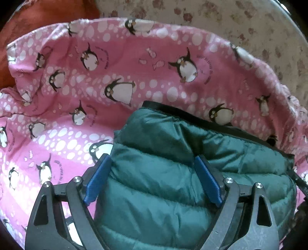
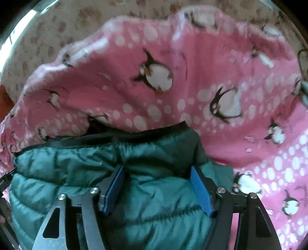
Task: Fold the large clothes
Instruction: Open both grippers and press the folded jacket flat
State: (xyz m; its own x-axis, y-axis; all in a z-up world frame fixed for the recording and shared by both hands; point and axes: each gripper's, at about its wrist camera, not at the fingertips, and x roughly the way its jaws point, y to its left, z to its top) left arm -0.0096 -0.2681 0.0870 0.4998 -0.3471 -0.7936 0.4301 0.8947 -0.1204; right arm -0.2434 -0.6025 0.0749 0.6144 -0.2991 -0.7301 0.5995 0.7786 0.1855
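Two grippers are seen over one folded green jacket (image 1: pixel 173 173), which lies on a pink penguin-print blanket (image 1: pixel 134 63). An orange cloth (image 1: pixel 48 13) is seen at far left in the left view, and a beige floral fabric (image 1: pixel 250 25) beyond the blanket's far edge. The left gripper (image 1: pixel 153 178) is angled down at the jacket's left part; its blue fingers (image 1: pixel 97 180) are spread wide, with padded fabric bulging between them. No clamping by the pads is seen. A black trim (image 1: pixel 192 113) is seen along the jacket's far edge. The right gripper (image 2: pixel 157 189) is set over the jacket's right end; its fingers (image 2: pixel 201 190) are also held apart, fabric between them, with the pads sunk into the padding. Whether they press cannot be told.
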